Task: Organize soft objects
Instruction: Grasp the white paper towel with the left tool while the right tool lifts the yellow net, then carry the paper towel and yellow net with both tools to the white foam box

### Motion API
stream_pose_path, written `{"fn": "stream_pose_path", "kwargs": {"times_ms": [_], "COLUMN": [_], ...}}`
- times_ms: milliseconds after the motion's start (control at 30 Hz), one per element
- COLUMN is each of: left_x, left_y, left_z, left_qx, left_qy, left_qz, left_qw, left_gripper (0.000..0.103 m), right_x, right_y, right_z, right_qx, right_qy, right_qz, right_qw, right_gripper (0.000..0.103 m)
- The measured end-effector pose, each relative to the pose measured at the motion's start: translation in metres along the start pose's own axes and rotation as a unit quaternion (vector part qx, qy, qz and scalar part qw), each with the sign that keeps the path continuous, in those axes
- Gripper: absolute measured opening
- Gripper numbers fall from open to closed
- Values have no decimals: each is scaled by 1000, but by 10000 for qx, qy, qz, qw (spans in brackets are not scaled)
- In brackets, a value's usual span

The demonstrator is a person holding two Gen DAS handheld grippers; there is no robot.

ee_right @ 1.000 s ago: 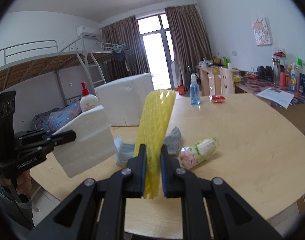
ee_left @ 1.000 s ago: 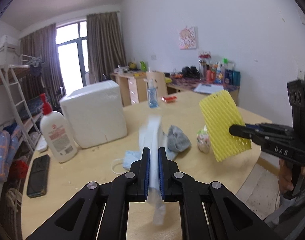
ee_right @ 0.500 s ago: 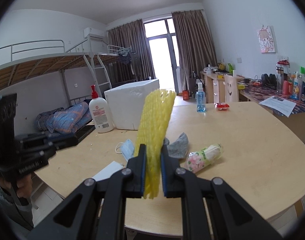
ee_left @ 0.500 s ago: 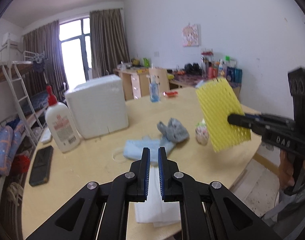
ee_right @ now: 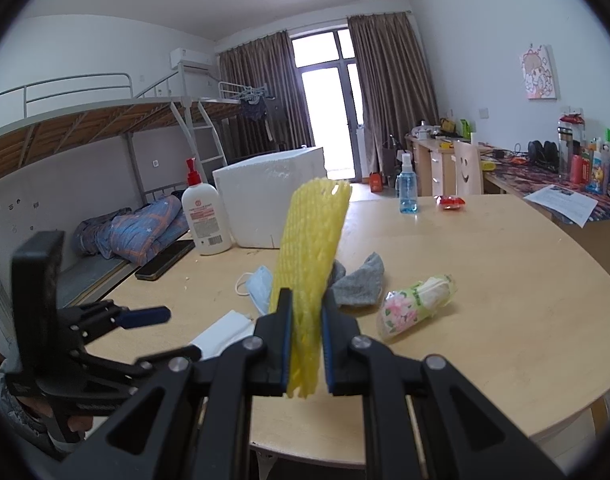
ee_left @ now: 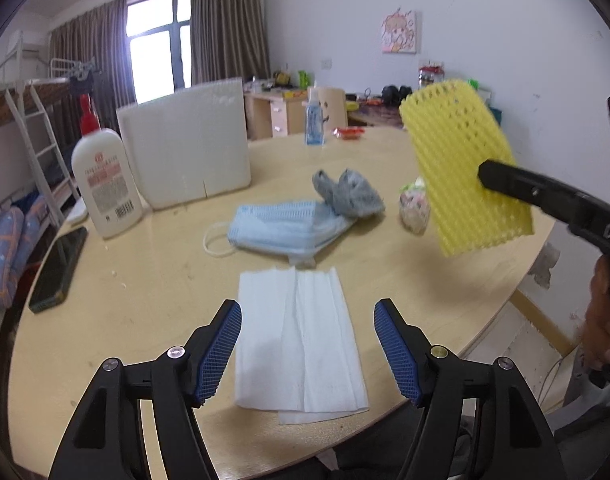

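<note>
Left gripper [ee_left: 307, 312] opening, blue pads spread wide and clear of the white tissue [ee_left: 301, 336]; nothing pinched. Tissue flat on the table [ee_left: 145, 280], between and below the fingers, its near end at or just over the table's near edge; hard to tell which. Right gripper [ee_right: 307, 300] clamped tight on the lower end of the yellow foam net [ee_right: 313, 240], held upright in the air above the table, apart from the tissue.

Likely trouble from here, as judgement only:

- Light, loose tissue so close to the edge: apt to slide off or lift at any brush from a pad or a puff of air. Safer to pull straight up and back, without dragging.
- Tissue layers unevenly stacked, one sheet poking out at the near end: easy to fan apart if nudged.
- Foam net gripped by a narrow strip only: springy, apt to flop, twist or slip out in a fast swing. Once let go, may well spring back and roll rather than lie flat.
- Crowded middle of the table: blue face mask [ee_left: 281, 224], grey sock [ee_left: 349, 192] and flowered tissue pack [ee_right: 417, 304] close together, sock lying on the mask's corner. Lowering the net there could shove or cover them.
- Two grippers not far apart: possible knock if both go for the same spot.
</note>
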State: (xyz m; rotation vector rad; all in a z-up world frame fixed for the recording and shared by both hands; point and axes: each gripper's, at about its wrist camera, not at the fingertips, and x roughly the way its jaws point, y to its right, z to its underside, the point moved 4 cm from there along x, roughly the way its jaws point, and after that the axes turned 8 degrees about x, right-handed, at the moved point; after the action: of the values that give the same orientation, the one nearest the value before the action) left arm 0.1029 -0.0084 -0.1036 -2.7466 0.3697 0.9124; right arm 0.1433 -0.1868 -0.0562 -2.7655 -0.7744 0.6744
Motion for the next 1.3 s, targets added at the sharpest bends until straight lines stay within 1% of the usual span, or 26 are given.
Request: {"fn": "stream_pose_path", "kwargs": {"times_ms": [267, 400, 467, 533, 600, 667, 700, 767, 833, 867, 933, 1000, 1133, 1300], "left_x": [21, 28, 32, 34, 39, 38, 38, 37, 36, 36, 36, 34, 23, 6], "left_y": [-4, -4, -4, -4, -3, -3, -4, -5, -6, -7, -8, -9, -14, -22], "left_z": [10, 14, 16, 17, 20, 19, 19, 19, 19, 19, 20, 19, 14, 7], "left_qx": [-138, -165, -177, -203, -207, -217, -223, -251, -285, -298, -345, -388, -382, -381], "left_qy": [-358, -491, -565, -629, -771, -739, -752, -759, -740, -729, -687, -587, -260, 6], "left_qz": [-78, -58, -36, -10, 19, 57, 72, 78, 83, 92, 137, 203, 149, -37], "left_qw": [9992, 9986, 9982, 9978, 9968, 9970, 9969, 9968, 9968, 9968, 9969, 9973, 9988, 9993], "left_gripper": [70, 70, 62, 46, 38, 32, 27, 25, 16, 16, 11, 10, 9, 9], "right_x": [0, 0, -1, -2, -2, -2, -2, -4, -4, -4, -2, 0, 5, 11], "right_y": [0, -1, -3, -5, -8, -11, -12, -15, -19, -21, -23, -26, -31, -44], "right_z": [3, 1, 0, -2, -3, -4, -5, -7, -9, -10, -11, -12, -14, -18], "right_qx": [16, 12, -5, -25, -61, -92, -110, -157, -188, -205, -228, -247, -294, -410], "right_qy": [-54, -41, -17, 12, 16, 30, 43, 78, 100, 103, 92, 75, 49, 36], "right_qz": [-17, -30, -61, -84, -111, -141, -156, -200, -241, -263, -300, -331, -388, -481], "right_qw": [10000, 10000, 10000, 10000, 9999, 9999, 9998, 9996, 9995, 9994, 9992, 9991, 9988, 9980], "right_gripper": [16, 16, 16, 16, 16, 16, 16, 16, 16, 16, 16, 16, 16, 16]}}
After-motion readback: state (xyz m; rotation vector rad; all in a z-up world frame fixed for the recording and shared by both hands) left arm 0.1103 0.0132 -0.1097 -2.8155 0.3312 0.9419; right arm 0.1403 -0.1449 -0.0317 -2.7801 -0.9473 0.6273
